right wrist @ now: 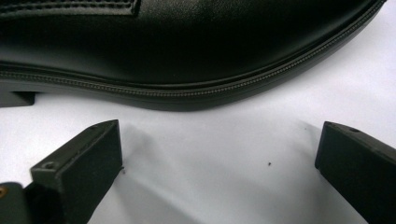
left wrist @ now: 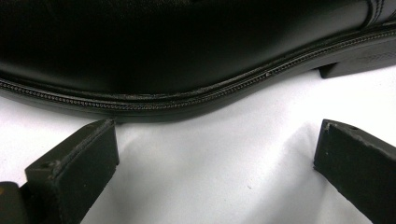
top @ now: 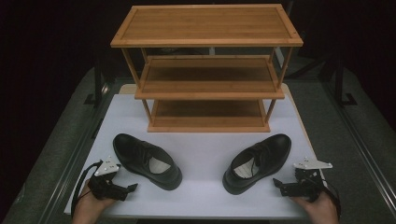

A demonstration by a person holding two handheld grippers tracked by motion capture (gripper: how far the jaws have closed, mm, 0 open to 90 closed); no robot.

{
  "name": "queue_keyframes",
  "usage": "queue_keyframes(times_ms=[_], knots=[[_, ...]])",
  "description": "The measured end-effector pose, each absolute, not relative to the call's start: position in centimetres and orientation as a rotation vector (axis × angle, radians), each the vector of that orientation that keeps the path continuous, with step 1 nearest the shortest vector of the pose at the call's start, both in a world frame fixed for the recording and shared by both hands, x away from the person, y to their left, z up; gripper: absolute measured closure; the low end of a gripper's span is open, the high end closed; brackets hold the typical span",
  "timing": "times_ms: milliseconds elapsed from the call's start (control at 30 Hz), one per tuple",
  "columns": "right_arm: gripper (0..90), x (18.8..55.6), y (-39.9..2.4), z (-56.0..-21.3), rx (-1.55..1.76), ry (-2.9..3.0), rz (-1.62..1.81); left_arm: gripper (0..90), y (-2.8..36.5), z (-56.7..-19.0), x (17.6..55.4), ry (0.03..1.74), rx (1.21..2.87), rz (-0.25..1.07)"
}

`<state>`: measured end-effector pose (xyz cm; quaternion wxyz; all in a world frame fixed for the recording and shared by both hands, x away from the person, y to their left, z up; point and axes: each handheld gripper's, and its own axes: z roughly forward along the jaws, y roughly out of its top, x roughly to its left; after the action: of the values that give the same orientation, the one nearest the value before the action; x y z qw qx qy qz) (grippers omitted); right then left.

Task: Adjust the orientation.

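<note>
We have both claws low at the near edge of the white surface [top: 205, 186], each opened wide with nothing between its jaws. Our left claw [top: 130, 187] faces the side of the left black leather lace-up shoe [top: 147, 159], which lies just ahead of it and a little inward; from the left gripper view the stitched sole edge [left wrist: 196, 100] runs straight across in front of the jaws, close to the left one. Our right claw [top: 277, 183] mirrors this beside the right black leather lace-up shoe [top: 258, 162], whose welt [right wrist: 187, 91] lies just beyond its jaws. We judge this the approach, with no grasp yet made. Next we must lift each claw over its shoe's opening and close on the collar. Farther on stands the three-tier bamboo shoe rack [top: 207, 70], its shelves bare.
</note>
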<state>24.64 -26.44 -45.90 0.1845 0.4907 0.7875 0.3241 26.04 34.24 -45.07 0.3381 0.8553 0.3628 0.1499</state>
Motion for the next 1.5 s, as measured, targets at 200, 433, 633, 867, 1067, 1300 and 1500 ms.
queue_keyframes(times_ms=[200,433,633,867,1067,1300,1500], knots=[[0.3,24.7,-26.5,-45.9,1.384,2.22,0.919,0.0,34.2,-45.1,26.0,0.945,2.228,0.391],[0.3,24.6,-26.4,-45.9,1.382,2.219,0.911,0.0,34.3,-45.0,26.0,0.959,2.225,0.391],[0.3,24.6,-26.4,-45.9,1.381,2.218,0.912,7.1,35.0,-44.4,25.0,0.998,2.209,0.386],[0.3,24.6,-26.4,-45.9,1.38,2.217,0.912,26.6,36.6,-43.3,23.9,1.004,2.138,0.385],[0.3,24.6,-26.4,-45.9,1.38,2.217,0.912,48.6,37.1,-42.4,24.1,1.016,2.125,0.434],[0.3,24.6,-26.4,-45.9,1.378,2.216,0.912,72.7,37.6,-41.3,25.0,1.048,2.104,0.416],[0.3,24.6,-26.4,-45.9,1.379,2.216,0.913,89.9,38.2,-40.7,26.2,1.088,2.112,0.366]])
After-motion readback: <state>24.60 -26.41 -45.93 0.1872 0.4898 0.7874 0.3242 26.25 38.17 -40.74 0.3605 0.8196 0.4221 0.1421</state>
